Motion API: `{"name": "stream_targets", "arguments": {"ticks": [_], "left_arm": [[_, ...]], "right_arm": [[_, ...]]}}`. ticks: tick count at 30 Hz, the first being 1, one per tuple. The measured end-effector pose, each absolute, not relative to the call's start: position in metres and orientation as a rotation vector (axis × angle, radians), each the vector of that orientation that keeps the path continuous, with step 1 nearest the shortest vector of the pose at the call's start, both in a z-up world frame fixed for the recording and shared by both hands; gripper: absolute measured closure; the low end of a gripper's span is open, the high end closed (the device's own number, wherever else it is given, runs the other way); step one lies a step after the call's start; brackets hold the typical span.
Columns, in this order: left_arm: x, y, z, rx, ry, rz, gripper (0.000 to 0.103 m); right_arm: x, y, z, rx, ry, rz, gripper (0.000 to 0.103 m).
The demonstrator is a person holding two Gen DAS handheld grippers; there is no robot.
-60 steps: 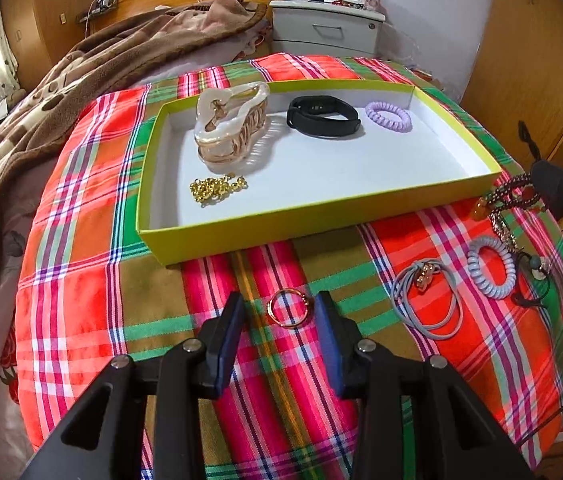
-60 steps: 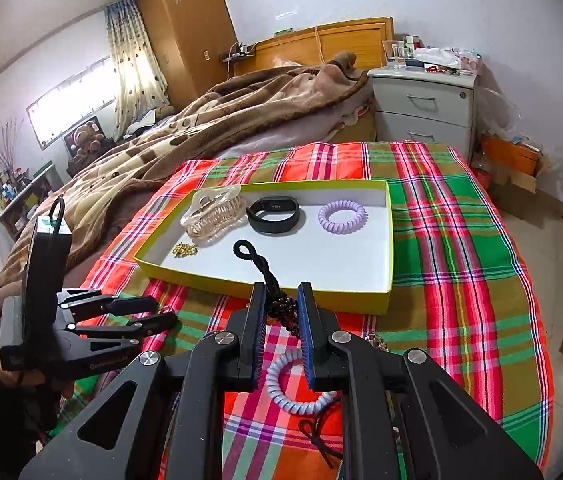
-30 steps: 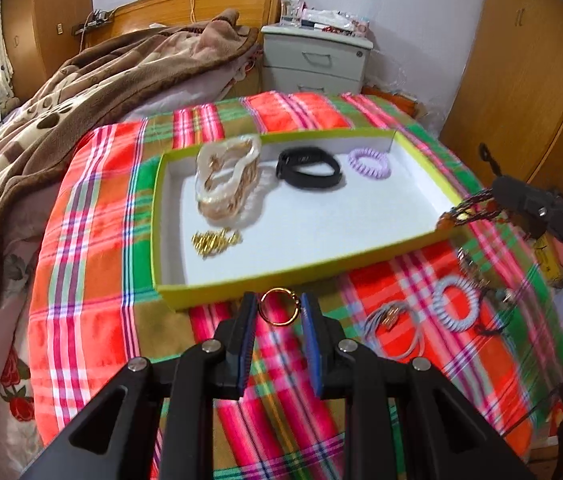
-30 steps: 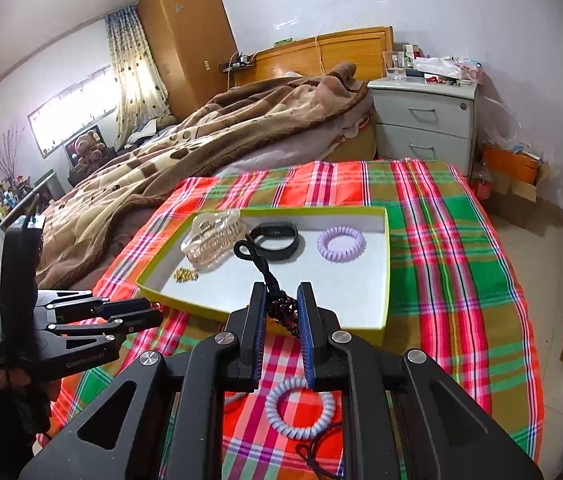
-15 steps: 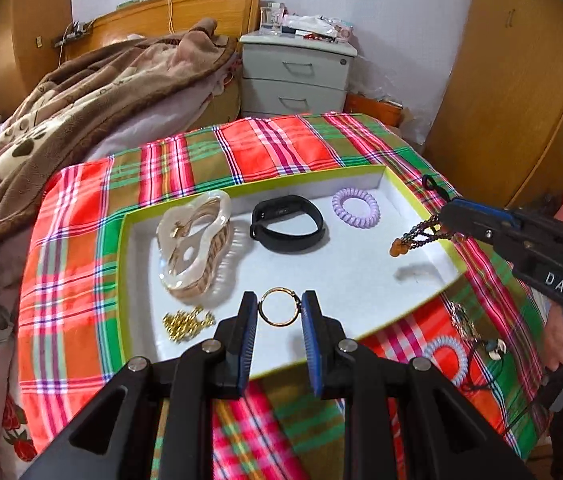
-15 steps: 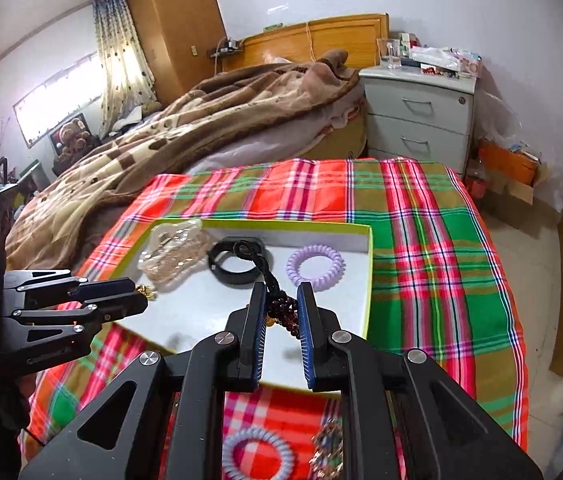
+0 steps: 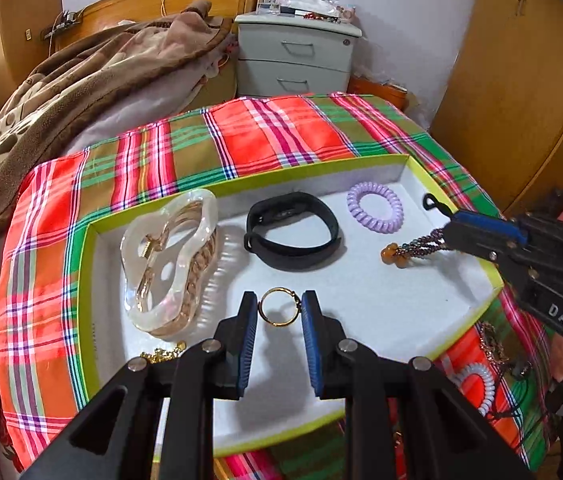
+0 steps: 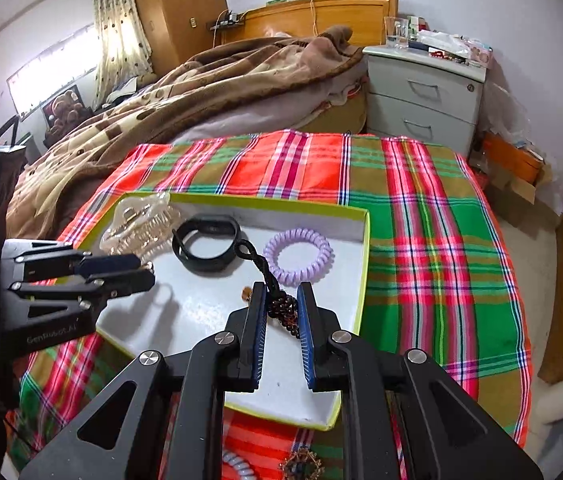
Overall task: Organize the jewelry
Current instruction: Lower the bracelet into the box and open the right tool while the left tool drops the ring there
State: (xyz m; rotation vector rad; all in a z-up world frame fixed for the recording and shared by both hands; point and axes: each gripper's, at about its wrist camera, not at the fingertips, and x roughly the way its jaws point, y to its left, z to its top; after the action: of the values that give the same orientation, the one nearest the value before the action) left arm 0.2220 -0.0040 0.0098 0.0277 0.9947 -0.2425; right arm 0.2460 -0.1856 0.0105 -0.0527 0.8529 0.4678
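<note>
A lime-edged tray [image 7: 457,200] with a white floor lies on the plaid cloth. In it sit a pearly hair claw [image 7: 169,264], a black wristband [image 7: 293,236], a lilac coil tie [image 7: 375,207] and a gold chain [image 7: 161,354]. My left gripper [image 7: 279,312] hovers over the tray's near part, shut on a thin gold ring [image 7: 277,307]. My right gripper [image 8: 281,308] is shut on a dark beaded bracelet [image 8: 283,308] with a black cord loop [image 8: 247,250], held over the tray's right part. In the left wrist view that bracelet [image 7: 413,249] dangles amber beads.
On the cloth right of the tray lie a pale coil tie [image 7: 477,384] and a brooch-like piece [image 8: 301,466]. A bed with a brown blanket [image 8: 201,92] and a grey nightstand [image 8: 425,96] stand behind. A wooden wardrobe [image 7: 513,80] is at the right.
Both grippers have carried their pieces forward from over the cloth to above the tray. The ring and the beaded bracelet stay gripped.
</note>
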Motion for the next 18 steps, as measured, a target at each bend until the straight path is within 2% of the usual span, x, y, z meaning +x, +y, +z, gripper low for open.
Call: {"name": "stream_targets", "arguments": {"ticks": [18], "left_arm": [[0.225, -0.011, -0.004, 0.025, 1.022, -0.252, 0.079]], "right_arm": [[0.237, -0.174, -0.002, -0.164, 0.946, 0.565, 0.087]]}}
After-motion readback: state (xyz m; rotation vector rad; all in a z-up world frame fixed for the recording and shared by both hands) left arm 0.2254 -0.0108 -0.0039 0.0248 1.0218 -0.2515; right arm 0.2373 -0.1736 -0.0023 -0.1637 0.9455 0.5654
